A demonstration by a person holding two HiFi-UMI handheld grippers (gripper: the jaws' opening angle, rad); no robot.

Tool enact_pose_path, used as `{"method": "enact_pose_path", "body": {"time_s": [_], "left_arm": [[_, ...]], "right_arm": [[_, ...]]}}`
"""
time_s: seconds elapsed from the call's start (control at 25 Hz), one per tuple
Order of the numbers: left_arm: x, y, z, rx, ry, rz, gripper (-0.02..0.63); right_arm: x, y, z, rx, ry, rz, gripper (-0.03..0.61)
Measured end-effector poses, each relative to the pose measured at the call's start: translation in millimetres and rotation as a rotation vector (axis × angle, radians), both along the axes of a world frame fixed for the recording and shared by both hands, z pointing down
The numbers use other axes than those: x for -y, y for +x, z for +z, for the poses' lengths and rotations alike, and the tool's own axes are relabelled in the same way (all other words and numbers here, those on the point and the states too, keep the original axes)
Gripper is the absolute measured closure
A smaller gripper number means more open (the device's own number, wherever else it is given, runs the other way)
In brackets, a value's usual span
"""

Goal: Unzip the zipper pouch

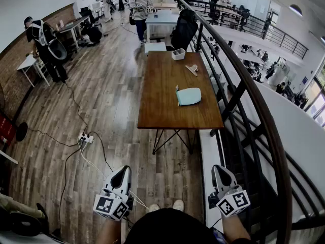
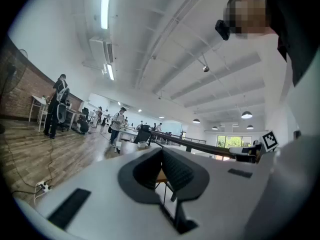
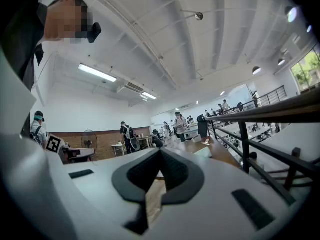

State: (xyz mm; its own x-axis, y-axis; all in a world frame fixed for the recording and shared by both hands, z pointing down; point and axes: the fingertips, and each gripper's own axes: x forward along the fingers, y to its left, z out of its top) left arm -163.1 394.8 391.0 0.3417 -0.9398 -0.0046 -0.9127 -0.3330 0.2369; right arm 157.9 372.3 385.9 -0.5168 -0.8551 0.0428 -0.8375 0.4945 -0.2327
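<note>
**Both grippers closed and empty, pouch lying far off on the table**

The zipper pouch [image 1: 189, 96], pale mint in colour, lies flat on the long wooden table [image 1: 162, 111]. It sits toward the table's right edge, in the half nearer the person. Further along the same table are a small pale object [image 1: 192, 69], too small to identify, and a small white tub [image 1: 178, 54] at the far end. A black railing [image 1: 238, 85] runs along the table's right side.

The left gripper [image 1: 123, 171] and the right gripper [image 1: 219, 169] are both held low, close to the person's body and over the wood floor [image 1: 101, 95]. They are well apart from the table and the pouch. In its own view, the left gripper's ribbed black pads [image 2: 172, 169] meet at the tips with nothing between them. The right gripper view shows the same, with its pads [image 3: 175, 171] pressed together and holding nothing.

The only markings that can be made out are the black-and-white square markers on the left marker cube [image 1: 110, 206] and the right marker cube [image 1: 233, 203]. They carry no readable words.

The person's pale shoes [image 1: 165, 206] show between the grippers. A white power strip [image 1: 86, 138] with trailing cables lies on the floor to the left. Beyond the table stands a person in a striped top [image 1: 140, 6].
</note>
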Motion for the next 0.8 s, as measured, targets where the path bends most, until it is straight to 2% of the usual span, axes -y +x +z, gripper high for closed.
{"method": "enact_pose_path", "body": {"time_s": [0.36, 0.6, 0.8], "left_arm": [[3, 9, -4, -0.009, 0.004, 0.0, 0.6], [2, 13, -14, -0.011, 0.023, 0.009, 0.6], [-4, 1, -14, 0.024, 0.002, -0.017, 0.598]], "right_arm": [[3, 12, -1, 0.022, -0.009, 0.002, 0.586], [6, 2, -12, -0.055, 0.061, 0.006, 0.584], [3, -14, -21, -0.032, 0.098, 0.002, 0.581]]}}
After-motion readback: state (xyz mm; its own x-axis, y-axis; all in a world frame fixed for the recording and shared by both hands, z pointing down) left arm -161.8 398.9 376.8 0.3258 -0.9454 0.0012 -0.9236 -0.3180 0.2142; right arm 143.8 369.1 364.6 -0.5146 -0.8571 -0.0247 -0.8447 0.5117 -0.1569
